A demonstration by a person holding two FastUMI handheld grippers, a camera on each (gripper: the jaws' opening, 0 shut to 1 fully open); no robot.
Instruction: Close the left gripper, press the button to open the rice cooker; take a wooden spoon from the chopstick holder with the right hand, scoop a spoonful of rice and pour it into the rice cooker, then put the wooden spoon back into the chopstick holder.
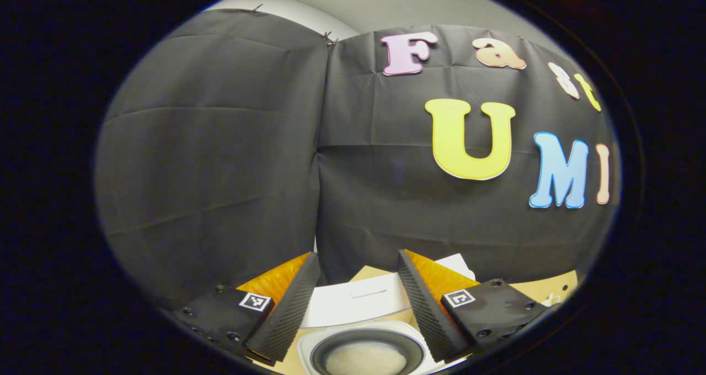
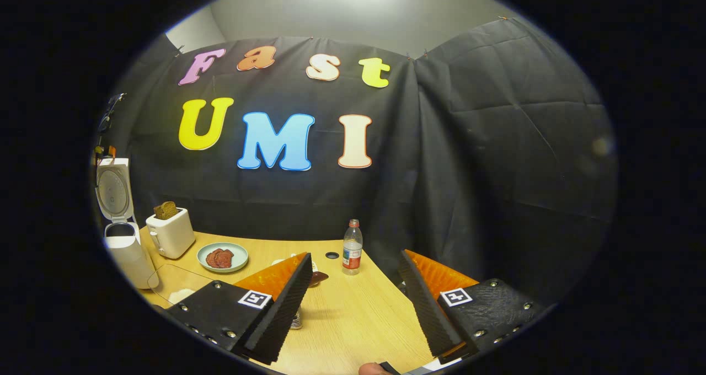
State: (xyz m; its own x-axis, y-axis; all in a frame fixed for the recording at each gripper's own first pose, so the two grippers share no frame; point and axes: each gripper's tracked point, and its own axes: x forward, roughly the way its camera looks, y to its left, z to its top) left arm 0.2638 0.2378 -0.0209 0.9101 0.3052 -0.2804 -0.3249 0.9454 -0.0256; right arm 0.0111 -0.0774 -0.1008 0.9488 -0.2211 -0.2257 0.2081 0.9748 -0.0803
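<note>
In the left gripper view the white rice cooker (image 1: 353, 303) stands just below and ahead with its lid up. Its dark inner pot (image 1: 331, 344) holds white rice (image 1: 367, 358). My left gripper (image 1: 358, 256) hovers above the pot, open and holding nothing. In the right gripper view the same rice cooker (image 2: 128, 253) stands at the far left of the wooden table (image 2: 364, 314), lid raised. My right gripper (image 2: 356, 256) is open and empty over the table. A brown spoon-like piece (image 2: 319, 278) and a small ribbed holder (image 2: 296, 321) peek out behind its left finger, mostly hidden.
A white toaster (image 2: 171, 234) with bread stands beside the cooker. Next to it lie a pale plate (image 2: 223, 257) with red food and, further right, a water bottle (image 2: 352, 248). A clear container (image 2: 172, 287) with something white sits at the front left. A person's fingertip (image 2: 372, 368) shows at the bottom edge.
</note>
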